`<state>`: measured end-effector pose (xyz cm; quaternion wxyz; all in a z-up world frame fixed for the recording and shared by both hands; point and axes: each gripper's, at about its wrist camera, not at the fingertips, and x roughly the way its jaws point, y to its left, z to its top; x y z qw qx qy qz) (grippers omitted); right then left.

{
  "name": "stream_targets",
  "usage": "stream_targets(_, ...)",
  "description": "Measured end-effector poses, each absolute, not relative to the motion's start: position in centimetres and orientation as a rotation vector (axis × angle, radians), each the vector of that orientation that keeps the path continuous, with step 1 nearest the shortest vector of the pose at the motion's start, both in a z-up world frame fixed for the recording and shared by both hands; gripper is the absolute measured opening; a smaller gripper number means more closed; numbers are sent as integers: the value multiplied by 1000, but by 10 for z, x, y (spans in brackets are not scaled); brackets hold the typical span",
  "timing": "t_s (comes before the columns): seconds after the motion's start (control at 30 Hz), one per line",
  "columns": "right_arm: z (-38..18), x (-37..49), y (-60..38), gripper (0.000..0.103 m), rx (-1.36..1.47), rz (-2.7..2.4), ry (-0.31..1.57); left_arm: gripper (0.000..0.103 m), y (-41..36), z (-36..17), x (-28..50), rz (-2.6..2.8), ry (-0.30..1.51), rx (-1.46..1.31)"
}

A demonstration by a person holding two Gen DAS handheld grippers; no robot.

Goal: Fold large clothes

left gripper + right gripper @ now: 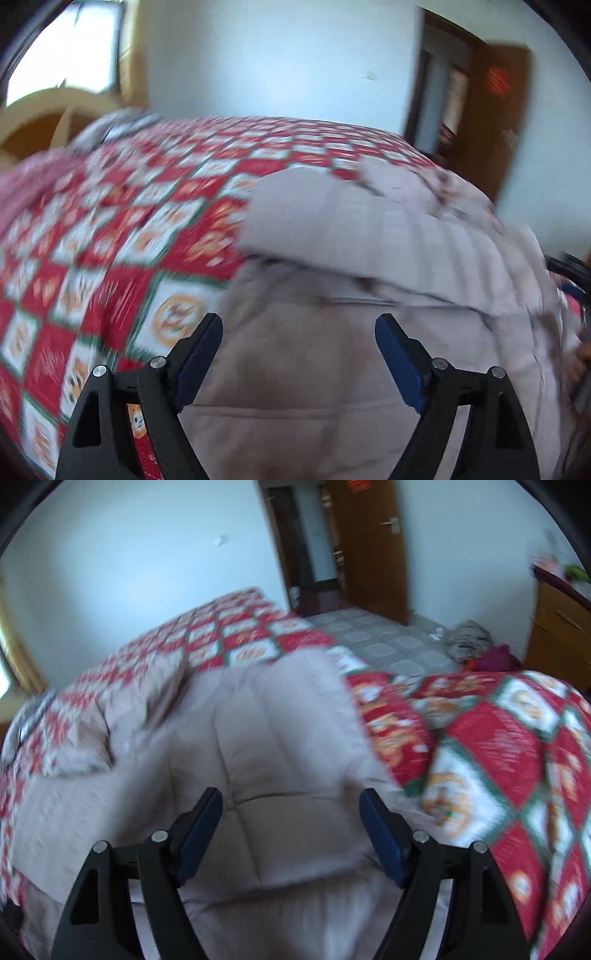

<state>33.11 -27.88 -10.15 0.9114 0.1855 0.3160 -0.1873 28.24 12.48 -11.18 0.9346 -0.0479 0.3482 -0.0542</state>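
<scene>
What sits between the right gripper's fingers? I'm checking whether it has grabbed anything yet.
Nothing is gripped. In the right wrist view the right gripper is open, with only the beige quilted coat lying beyond the gap.

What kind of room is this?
Most likely a home bedroom: a bed under a red patterned bedspread, a beige quilted coat lying on it, and a wooden door standing open beyond.

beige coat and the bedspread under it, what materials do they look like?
Beige coat: looks like padded, quilted fabric, matte; stitched channels puff between seams. Bedspread: probably printed woven cloth, red and white squares, soft folds. Motion blur hides the weave.
</scene>
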Motion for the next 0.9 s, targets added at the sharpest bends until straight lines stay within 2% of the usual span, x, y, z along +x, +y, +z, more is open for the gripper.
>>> stream_targets(0.1,-73,309,-258,81,370,-287,561,85,150,-141,293,-45,781,-228)
stream_targets(0.13,-70,310,-252,88,359,-266,566,85,154,-151,295,-46,808,-270)
stream_targets(0.17,-71,315,-243,99,337,-247,599,85,154,-156,295,-48,800,-286)
stream_targets(0.3,-103,345,-219,100,309,-208,739,86,149,-156,294,-46,784,-262)
stream_targets(0.33,-112,351,-218,94,329,-186,776,87,149,-157,294,-52,782,-267)
stream_targets(0.37,-126,360,-217,74,363,-152,827,88,153,-158,293,-63,781,-279)
stream_targets(0.43,-141,368,-213,48,385,-134,873,90,155,-157,292,-81,776,-302)
stream_targets(0.5,-135,367,-210,27,340,-136,858,91,156,-156,293,-91,773,-315)
stream_targets(0.53,-130,366,-212,13,326,-117,856,91,156,-156,294,-94,773,-316)
stream_targets(0.67,-115,358,-227,12,255,-154,840,92,154,-154,293,-87,779,-303)
stream_targets(0.77,-123,358,-239,13,231,-168,869,92,147,-145,295,-57,830,-258)
stream_targets(0.83,-134,359,-241,13,215,-168,884,92,143,-129,294,-87,844,-280)
stream_targets(0.9,-141,361,-238,13,182,-180,883,92,138,-103,294,-102,774,-276)
